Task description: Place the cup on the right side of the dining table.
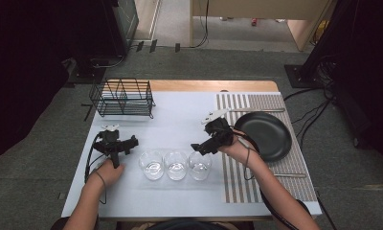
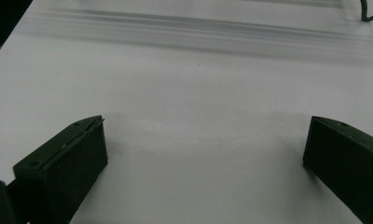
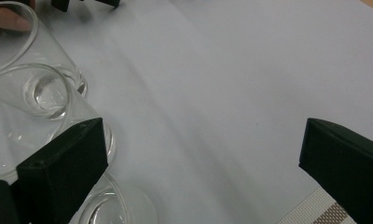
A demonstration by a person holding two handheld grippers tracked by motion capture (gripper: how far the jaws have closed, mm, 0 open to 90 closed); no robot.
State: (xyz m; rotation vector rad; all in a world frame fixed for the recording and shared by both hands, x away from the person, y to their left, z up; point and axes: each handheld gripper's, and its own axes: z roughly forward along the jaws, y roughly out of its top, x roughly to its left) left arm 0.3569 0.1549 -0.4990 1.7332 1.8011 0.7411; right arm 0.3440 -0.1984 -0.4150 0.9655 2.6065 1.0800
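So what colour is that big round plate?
The plate is black, lying on the striped mat. The high view shows it best.

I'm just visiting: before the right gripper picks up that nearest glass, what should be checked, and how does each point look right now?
1. Right gripper open: ok, jaws wide apart.
2. Jaws around the right glass: not ok, it sits beside one jaw, not between them.
3. Three glasses upright: ok.
4. Room between right glass and middle glass: not ok, they stand very close.
5. Left gripper out of the way: ok, open over bare table.
6. Plate clear of the hand: cannot tell.
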